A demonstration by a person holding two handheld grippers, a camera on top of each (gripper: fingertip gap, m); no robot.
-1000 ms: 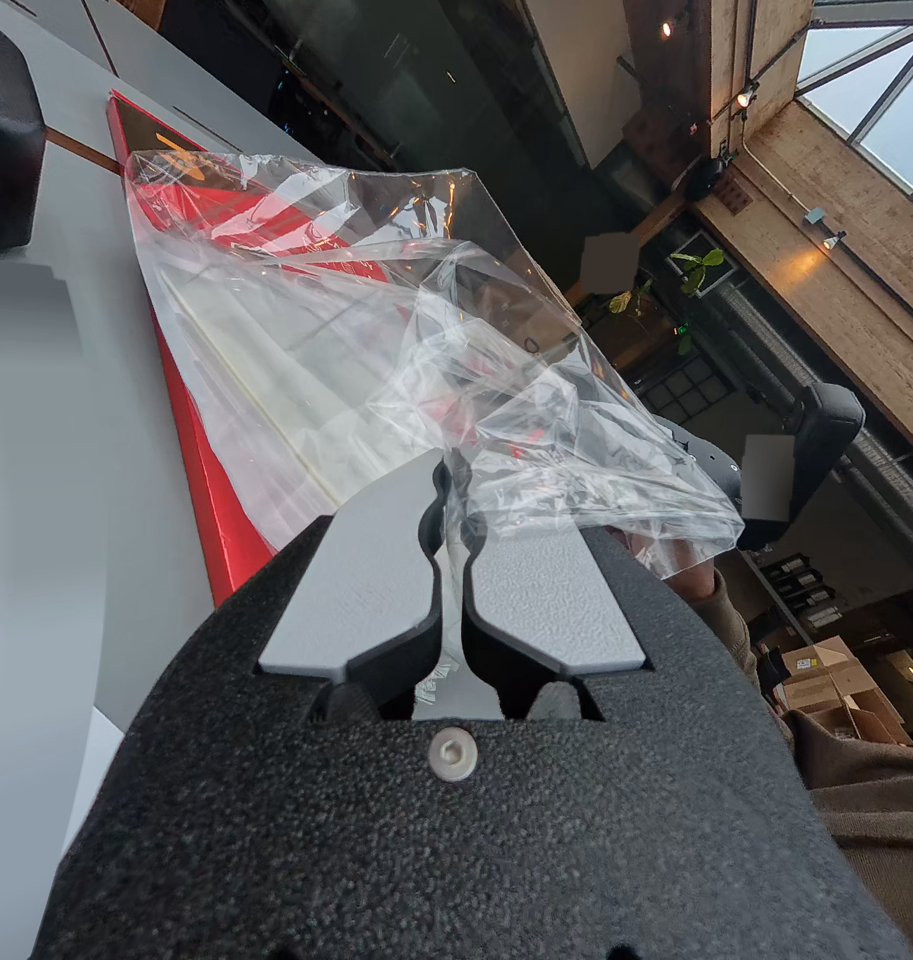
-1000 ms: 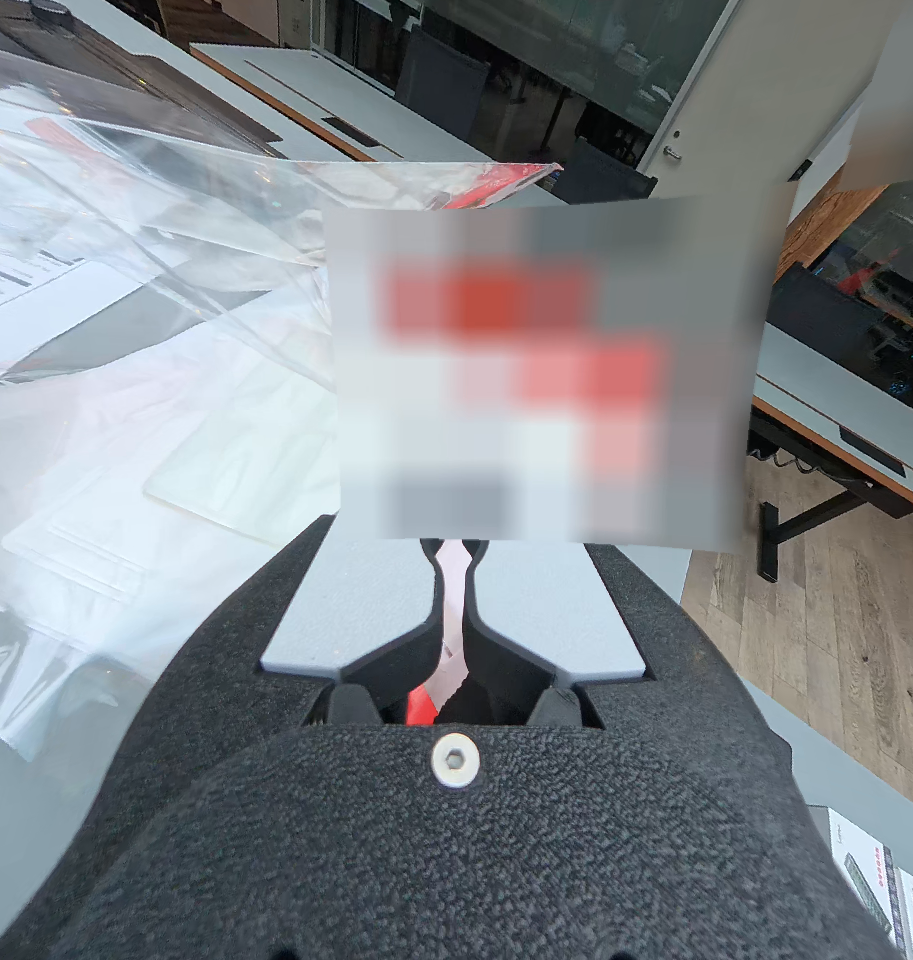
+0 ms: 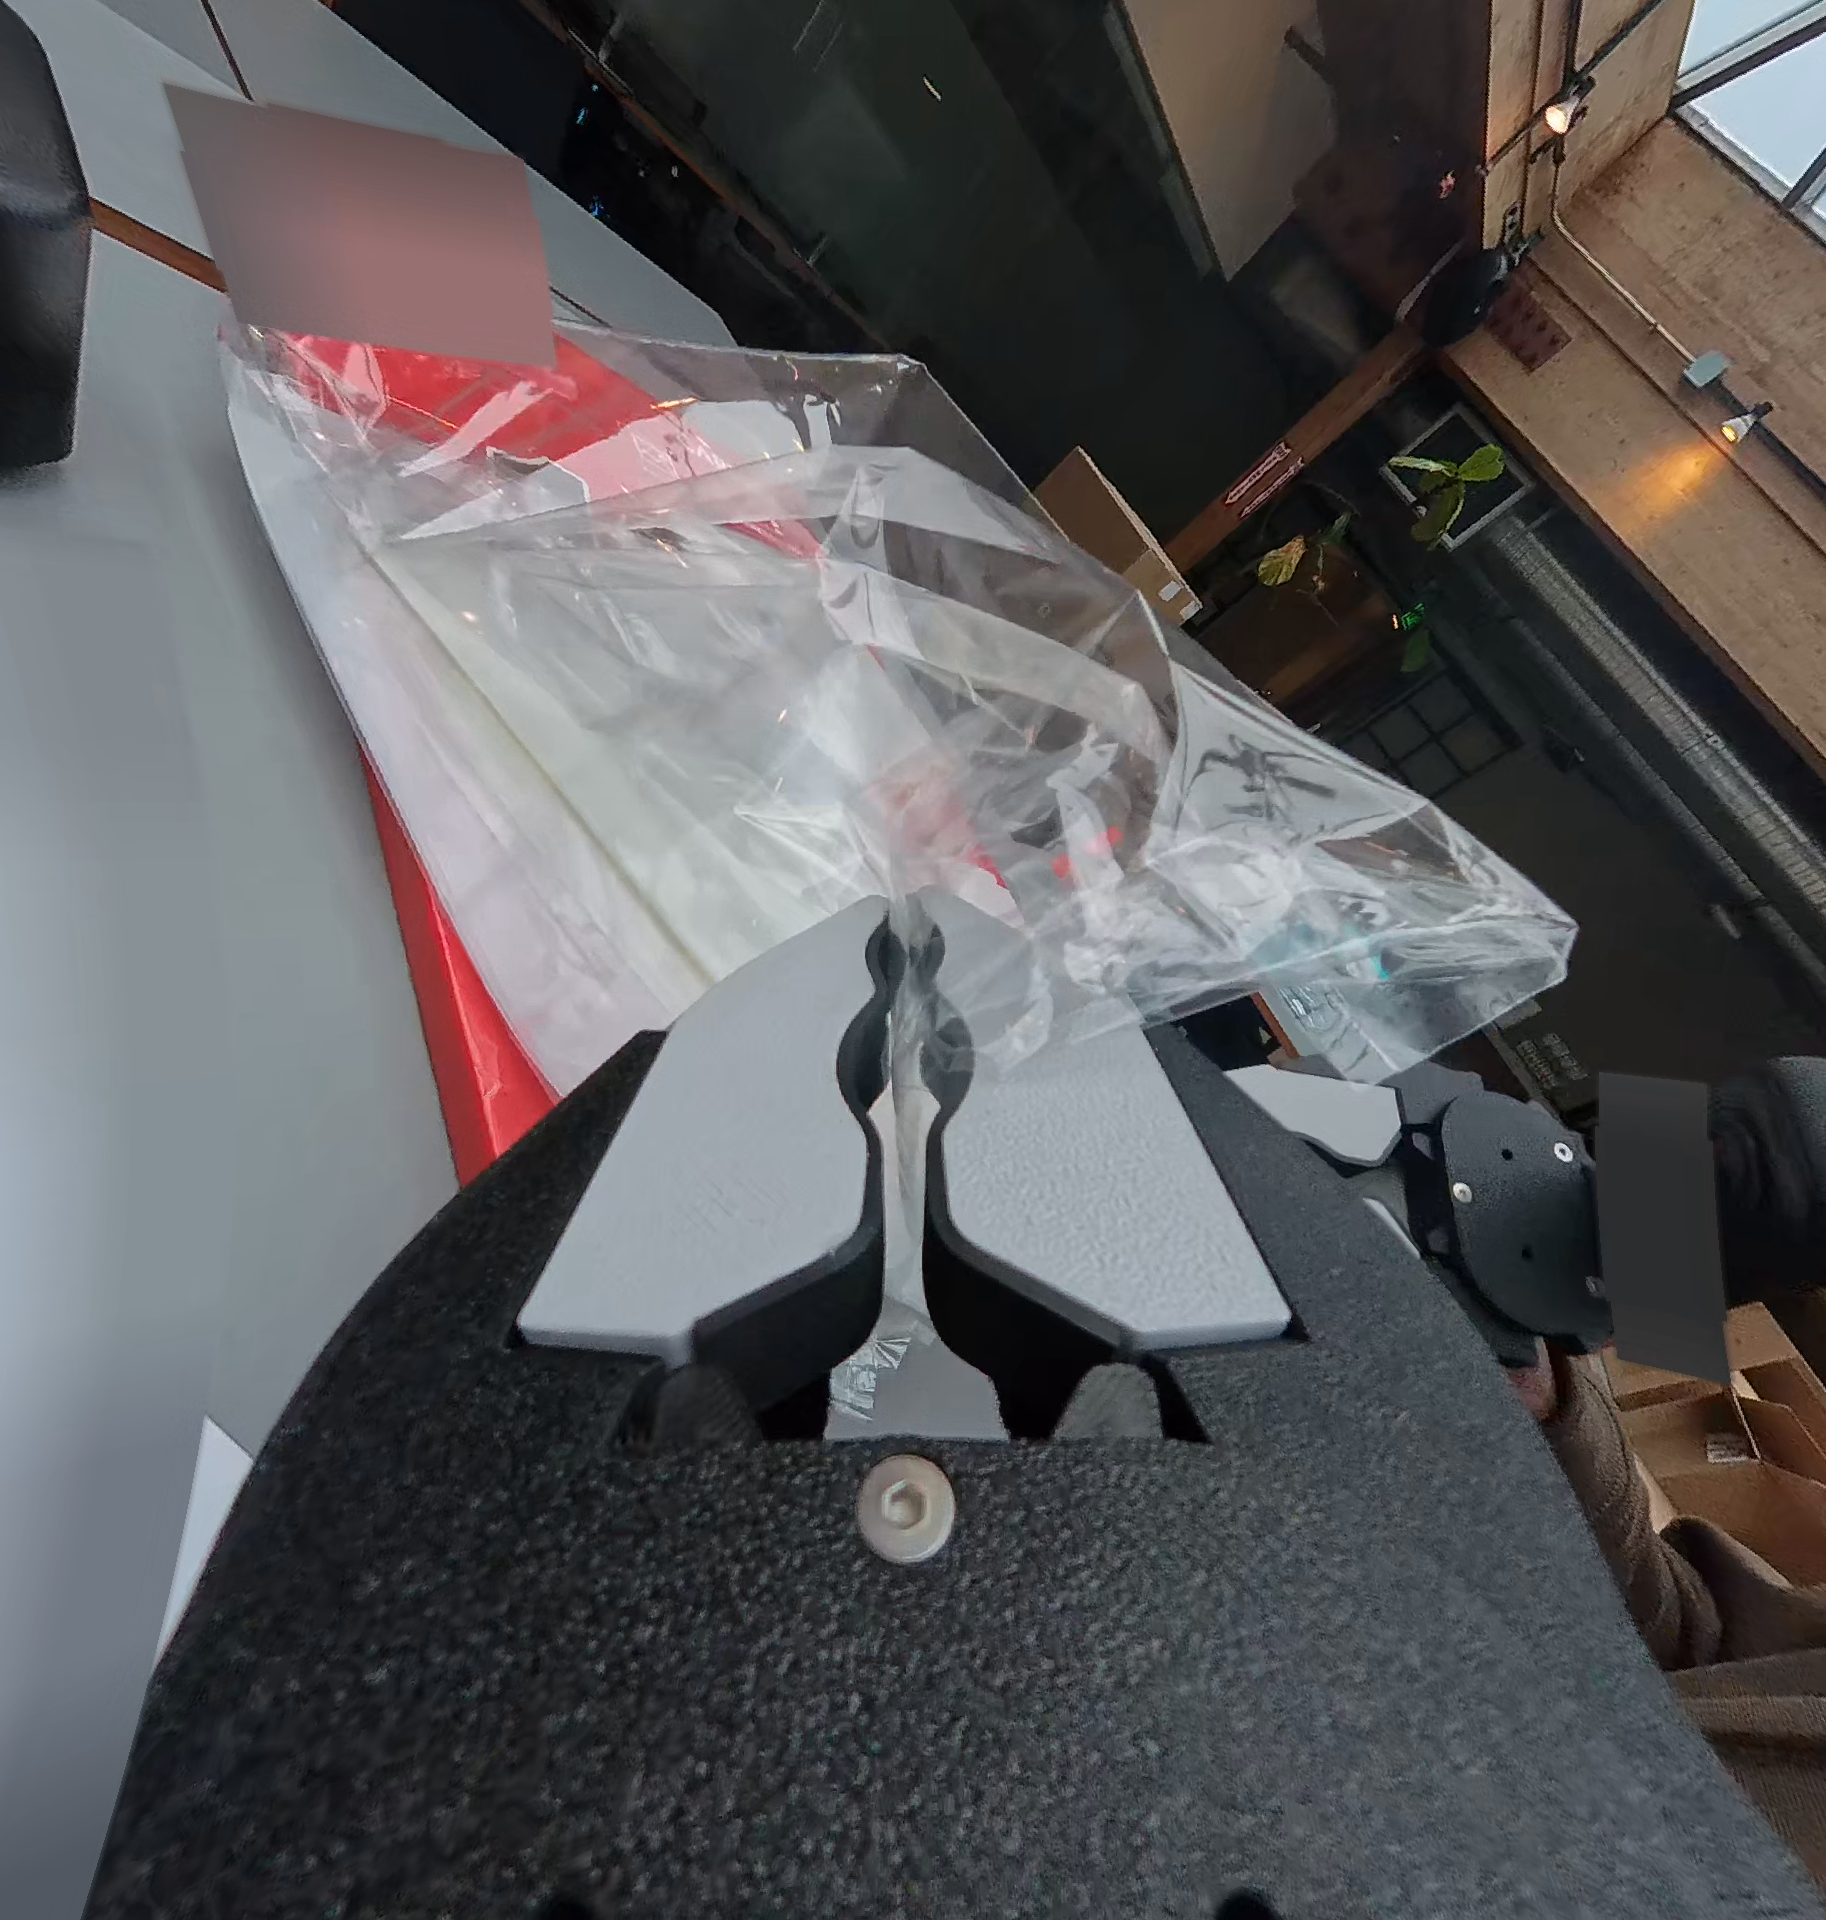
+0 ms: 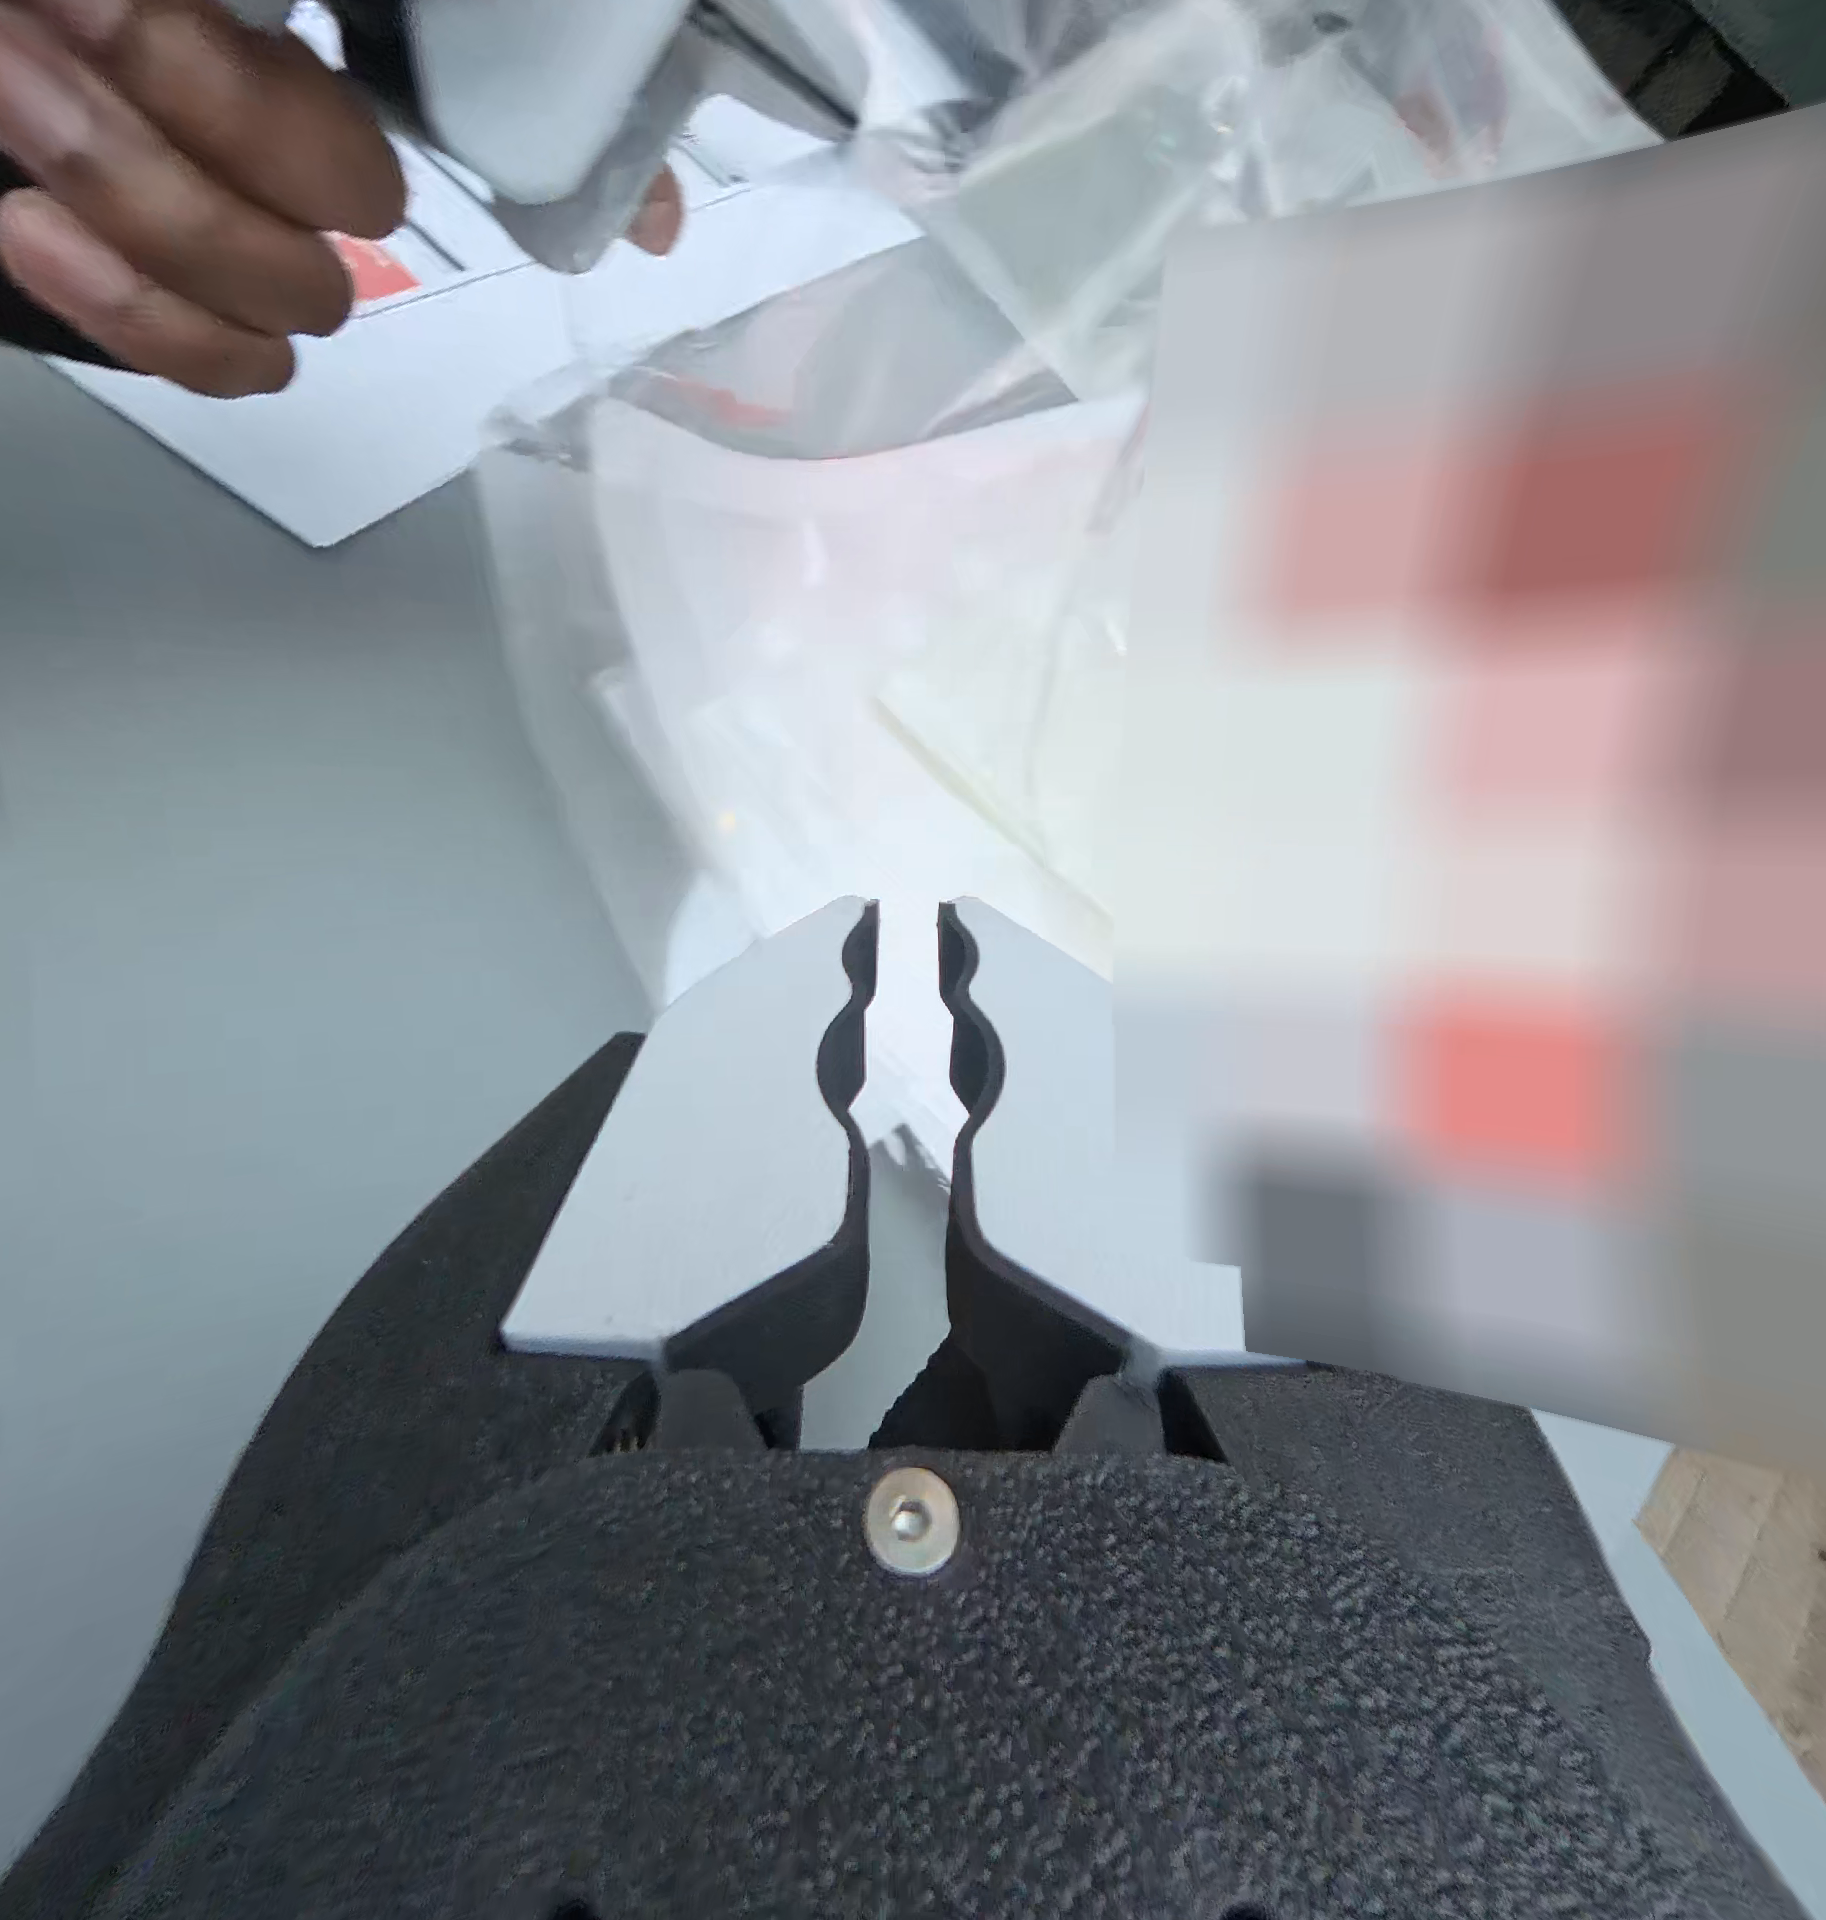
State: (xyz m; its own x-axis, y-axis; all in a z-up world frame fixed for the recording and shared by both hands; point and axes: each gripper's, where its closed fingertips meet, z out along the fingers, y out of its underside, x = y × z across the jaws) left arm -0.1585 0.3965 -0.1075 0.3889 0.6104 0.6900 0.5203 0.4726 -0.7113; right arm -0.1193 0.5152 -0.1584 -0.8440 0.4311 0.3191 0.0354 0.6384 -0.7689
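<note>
Left wrist view: left gripper has its fingers pinching a crinkled edge of the clear plastic bag, lifting the film off the flat red-and-white box, apparently to hold it taut. The box lies on the smooth grey table, a black device at the far corner.

Right wrist view: right gripper has its fingers slightly spread, nothing between them, over glossy bag film on the table. A hand grips the other tool near white paper.
</note>
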